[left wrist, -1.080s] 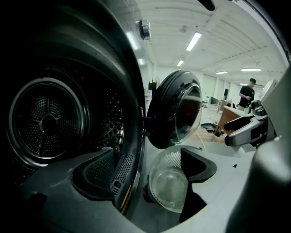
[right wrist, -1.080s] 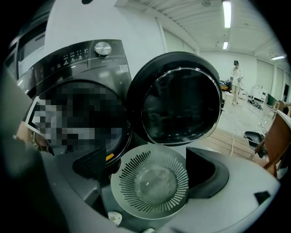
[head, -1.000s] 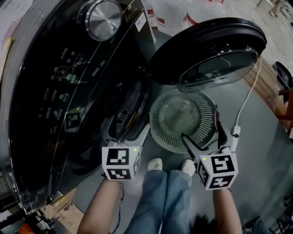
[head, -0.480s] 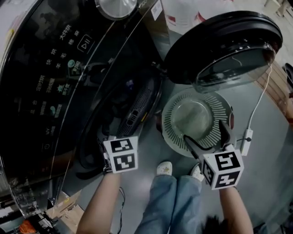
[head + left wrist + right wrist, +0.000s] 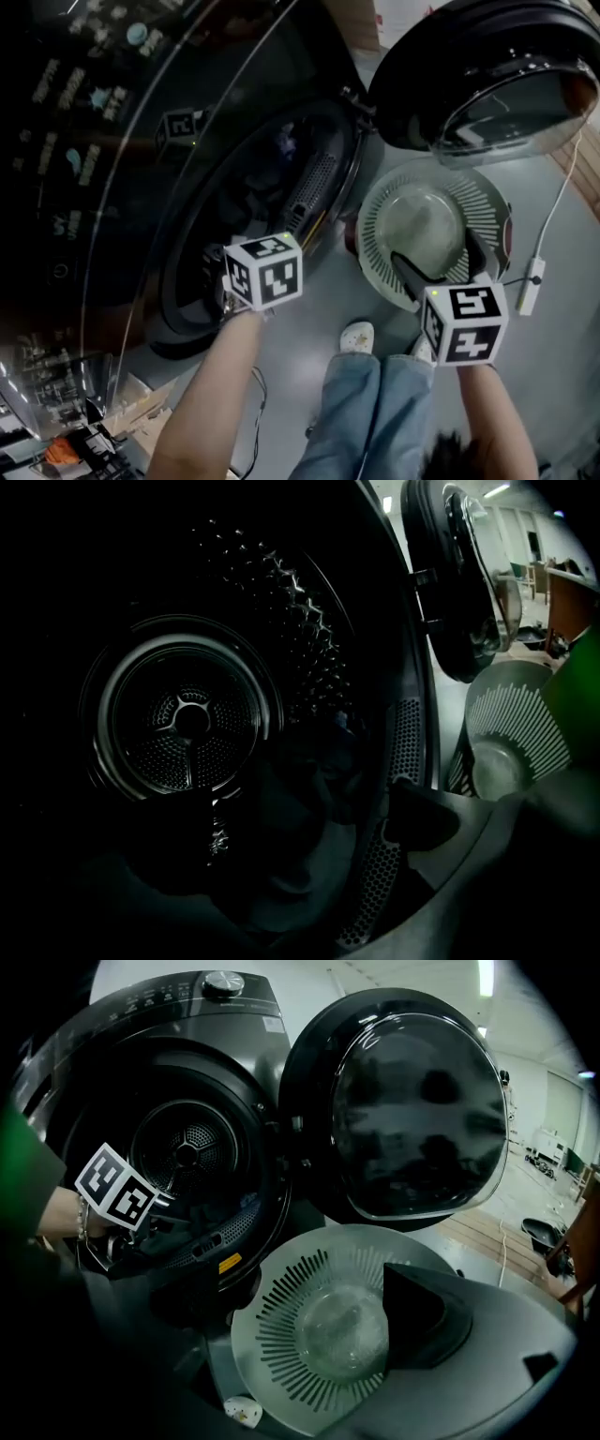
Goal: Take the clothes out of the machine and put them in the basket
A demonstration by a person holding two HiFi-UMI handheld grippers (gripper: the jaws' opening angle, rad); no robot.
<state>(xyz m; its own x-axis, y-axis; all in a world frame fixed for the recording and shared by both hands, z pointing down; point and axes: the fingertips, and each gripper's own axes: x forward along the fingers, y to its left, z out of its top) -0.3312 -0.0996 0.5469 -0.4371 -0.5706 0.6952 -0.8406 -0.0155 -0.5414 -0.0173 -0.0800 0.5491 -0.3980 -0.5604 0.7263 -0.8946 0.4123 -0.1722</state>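
Note:
The dark front-loading machine (image 5: 112,187) stands with its round door (image 5: 487,75) swung open to the right. Dark clothes (image 5: 305,799) lie low in the drum, also seen in the right gripper view (image 5: 202,1213). My left gripper (image 5: 244,855) is at the drum mouth, pointing in and down at them. Its jaws have just been opening, stand wide, and nothing is between them; only the right finger (image 5: 422,817) shows, the other is lost in the dark. The grey slotted basket (image 5: 375,234) sits on the floor under the door. My right gripper (image 5: 433,248) hangs open over it, holding nothing.
A white cable with a small box (image 5: 532,286) trails on the floor right of the basket. The person's white shoes (image 5: 356,337) and jeans are just in front of the machine. The open door overhangs the basket's far side. Cardboard clutter (image 5: 141,412) lies lower left.
My left gripper has moved forward and down from in front of the machine into the drum mouth. My right gripper has sunk a little over the basket.

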